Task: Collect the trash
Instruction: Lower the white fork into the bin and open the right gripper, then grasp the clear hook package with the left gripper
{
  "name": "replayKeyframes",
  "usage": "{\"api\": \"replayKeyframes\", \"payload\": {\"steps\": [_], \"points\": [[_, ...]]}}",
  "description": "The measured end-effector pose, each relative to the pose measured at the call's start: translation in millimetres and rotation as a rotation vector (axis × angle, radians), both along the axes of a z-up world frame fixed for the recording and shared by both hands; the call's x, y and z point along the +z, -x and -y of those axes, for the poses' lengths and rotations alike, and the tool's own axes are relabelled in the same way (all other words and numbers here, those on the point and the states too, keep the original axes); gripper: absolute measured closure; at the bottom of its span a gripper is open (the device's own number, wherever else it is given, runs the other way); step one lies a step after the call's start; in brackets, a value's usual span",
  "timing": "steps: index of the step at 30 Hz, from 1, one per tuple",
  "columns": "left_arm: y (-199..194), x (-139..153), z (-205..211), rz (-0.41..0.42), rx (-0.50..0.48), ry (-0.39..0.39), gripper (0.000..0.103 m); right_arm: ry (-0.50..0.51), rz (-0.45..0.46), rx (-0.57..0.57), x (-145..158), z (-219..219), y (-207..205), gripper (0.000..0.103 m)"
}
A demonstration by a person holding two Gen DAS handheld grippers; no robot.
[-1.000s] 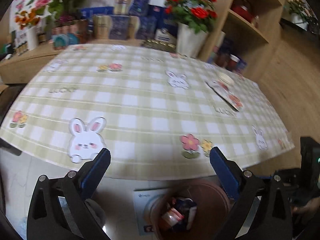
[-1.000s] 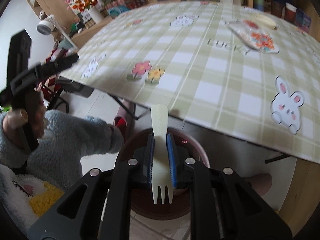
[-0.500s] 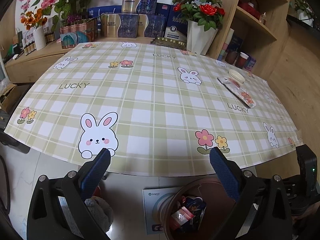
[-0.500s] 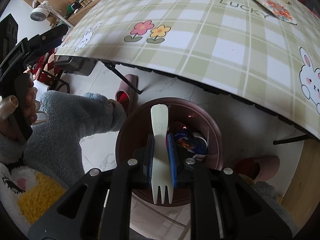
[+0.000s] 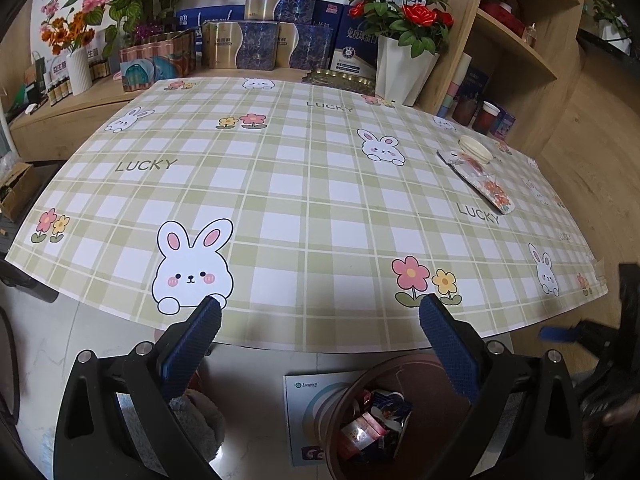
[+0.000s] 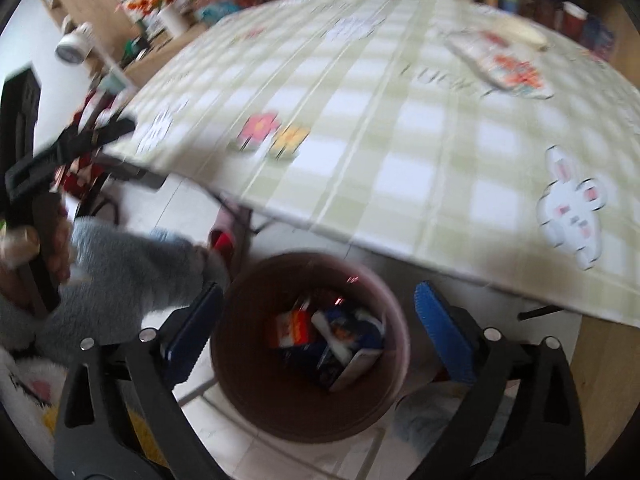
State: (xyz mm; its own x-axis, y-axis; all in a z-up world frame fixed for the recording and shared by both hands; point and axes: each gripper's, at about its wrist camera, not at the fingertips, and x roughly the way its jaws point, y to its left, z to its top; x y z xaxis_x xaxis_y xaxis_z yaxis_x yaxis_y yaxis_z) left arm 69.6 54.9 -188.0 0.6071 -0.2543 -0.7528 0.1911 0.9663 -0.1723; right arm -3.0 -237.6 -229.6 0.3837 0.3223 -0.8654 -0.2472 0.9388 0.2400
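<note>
A brown round trash bin (image 6: 248, 396) stands on the floor below the table edge, with wrappers and small cartons (image 6: 332, 336) inside. My right gripper (image 6: 316, 296) is open and empty just above the bin. The bin also shows in the left wrist view (image 5: 340, 412) at the bottom. My left gripper (image 5: 318, 310) is open and empty at the table's near edge. A flat snack wrapper (image 5: 480, 184) and a round cream lid (image 5: 474, 146) lie at the table's right side. The wrapper also shows blurred in the right wrist view (image 6: 504, 64).
The table (image 5: 280, 184) has a green checked cloth with rabbits and flowers. Boxes, a white vase of red roses (image 5: 404, 68) and other flowers line its far side. Wooden shelves (image 5: 516, 48) stand at the right. A paper sheet (image 5: 308, 408) lies on the floor by the bin.
My right gripper has opened and the cream plastic fork it held is gone from its jaws. The right view has swung up towards the table. The left gripper stayed open and tilted slightly.
</note>
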Motion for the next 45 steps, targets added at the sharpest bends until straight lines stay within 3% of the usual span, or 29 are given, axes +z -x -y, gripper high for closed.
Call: {"api": "replayKeyframes", "payload": {"steps": [10, 24, 31, 37, 43, 45], "points": [[-28.4, 15.1, 34.5, 0.026, -0.091, -0.049, 0.006, 0.126, 0.099, -0.136, 23.9, 47.6, -38.0, 0.006], [-80.2, 38.5, 136.6, 0.063, -0.244, -0.049, 0.006, 0.142, 0.239, -0.237, 72.7, 121.7, -77.5, 0.006], [-100.9, 31.1, 192.9, 0.034, -0.31, -0.049, 0.006, 0.055, 0.211, -0.297, 67.6, 167.5, -93.1, 0.006], [-121.1, 21.0, 240.8, 0.013, -0.348, -0.06, 0.006, 0.146, 0.209, -0.355, 58.6, 192.5, -106.3, 0.006], [-148.8, 7.8, 286.3, 0.003, -0.358, -0.081, 0.019, 0.124, 0.215, -0.412, 51.3, 219.9, -117.8, 0.006], [-160.9, -1.1, 296.4, -0.027, -0.335, -0.069, 0.03, 0.109, 0.219, -0.421, 49.6, 225.6, -118.9, 0.006]]}}
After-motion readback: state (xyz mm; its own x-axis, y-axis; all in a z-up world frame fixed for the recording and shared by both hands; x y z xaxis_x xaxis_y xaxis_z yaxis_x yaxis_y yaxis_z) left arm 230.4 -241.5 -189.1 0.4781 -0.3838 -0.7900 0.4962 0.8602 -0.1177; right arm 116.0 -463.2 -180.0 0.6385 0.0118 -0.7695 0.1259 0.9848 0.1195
